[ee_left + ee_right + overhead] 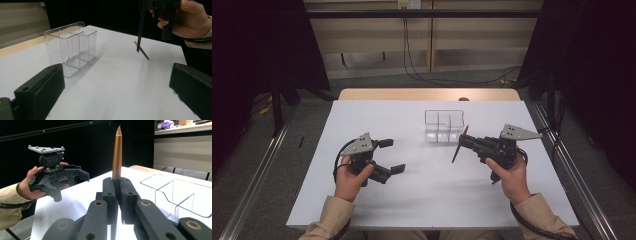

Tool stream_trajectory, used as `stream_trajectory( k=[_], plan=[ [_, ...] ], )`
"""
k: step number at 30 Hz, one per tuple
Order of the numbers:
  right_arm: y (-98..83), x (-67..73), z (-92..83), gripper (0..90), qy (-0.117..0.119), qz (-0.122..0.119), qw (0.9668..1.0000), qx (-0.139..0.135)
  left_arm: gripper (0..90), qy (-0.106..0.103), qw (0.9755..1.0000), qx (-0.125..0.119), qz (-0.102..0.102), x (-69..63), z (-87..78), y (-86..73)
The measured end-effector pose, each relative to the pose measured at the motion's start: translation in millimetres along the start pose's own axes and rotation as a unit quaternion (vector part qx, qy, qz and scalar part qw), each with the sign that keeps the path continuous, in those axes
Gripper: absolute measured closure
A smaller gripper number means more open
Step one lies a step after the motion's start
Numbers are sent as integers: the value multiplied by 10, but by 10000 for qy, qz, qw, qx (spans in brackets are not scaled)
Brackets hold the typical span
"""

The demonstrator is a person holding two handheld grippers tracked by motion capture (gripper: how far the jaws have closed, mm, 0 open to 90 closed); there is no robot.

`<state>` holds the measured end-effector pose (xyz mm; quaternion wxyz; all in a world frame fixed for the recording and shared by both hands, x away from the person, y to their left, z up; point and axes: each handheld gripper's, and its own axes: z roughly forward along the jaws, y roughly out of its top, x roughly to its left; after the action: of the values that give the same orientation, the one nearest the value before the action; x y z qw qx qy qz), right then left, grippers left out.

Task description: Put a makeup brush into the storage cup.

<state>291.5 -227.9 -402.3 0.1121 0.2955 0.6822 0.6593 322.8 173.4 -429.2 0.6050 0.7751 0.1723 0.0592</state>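
Note:
My right gripper [465,142] [117,185] is shut on a slim pen [460,145] [117,152], just above the white table [427,195]. The pen's copper-coloured pointed end stands up from the jaws in the right gripper view. Its dark lower end [140,32] hangs down almost to the tabletop. A clear plastic organiser [443,126] [70,47] [175,195] with several compartments stands empty just left of and behind that gripper. My left gripper [392,156] [117,75] [71,182] is open over the table's left half, its jaws wide apart with nothing between them.
A small brown object [463,99] lies at the table's far edge. A wooden strip [427,94] runs along the back of the table. Metal rails [257,175] flank both sides, and cables trail on the floor behind.

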Motion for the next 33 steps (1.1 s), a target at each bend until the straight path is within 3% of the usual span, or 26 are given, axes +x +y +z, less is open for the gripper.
stream_trajectory(
  k=[20, 33],
  plan=[
    [-9, -12, -18, 837, -36, -30, 10000, 9, 1, 338, 9994, 95, -35, 71, -354, -120],
    [-5, -14, -14, 837, -37, -70, 10000, -18, 4, 597, 9982, 29, -83, 145, -638, -177]
  ],
)
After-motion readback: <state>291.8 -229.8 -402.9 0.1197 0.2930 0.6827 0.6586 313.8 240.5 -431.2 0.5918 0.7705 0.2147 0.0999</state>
